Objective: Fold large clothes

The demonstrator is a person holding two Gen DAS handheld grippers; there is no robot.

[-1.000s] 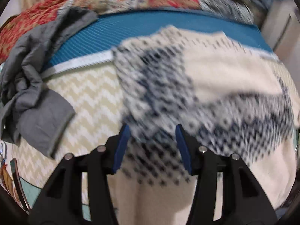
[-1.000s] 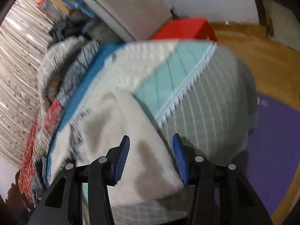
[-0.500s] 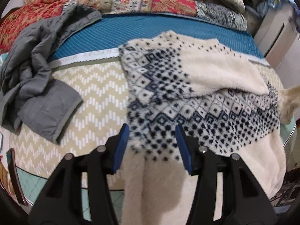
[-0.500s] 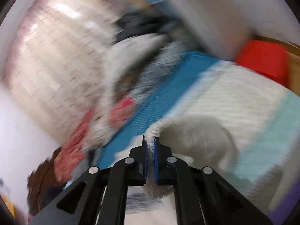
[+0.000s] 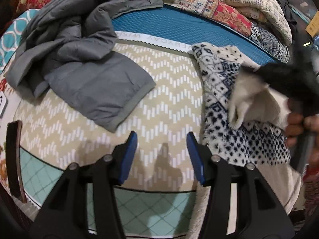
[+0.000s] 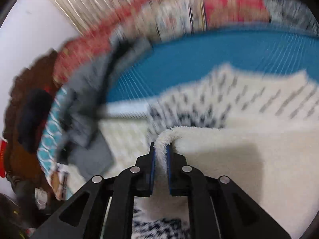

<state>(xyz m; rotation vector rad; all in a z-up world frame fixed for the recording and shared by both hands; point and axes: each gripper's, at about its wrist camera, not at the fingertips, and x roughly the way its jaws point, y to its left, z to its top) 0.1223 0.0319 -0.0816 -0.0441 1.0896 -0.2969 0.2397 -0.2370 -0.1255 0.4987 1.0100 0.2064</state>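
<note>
The right gripper (image 6: pixel 160 155), at bottom centre of its blurred view, is pinching a folded edge of the fluffy cream sweater with a navy diamond pattern (image 6: pixel 229 107), which is lying across the right half of both views on the beige chevron bedspread (image 5: pixel 175 103). The left gripper (image 5: pixel 161 155), low in its frame, is hanging spread and empty over that bedspread. A crumpled grey padded jacket (image 5: pixel 79 59) is lying upper left.

A home bedroom: patterned bedspread (image 5: pixel 169 99), piled quilts (image 5: pixel 229 10), strewn clothes.
</note>
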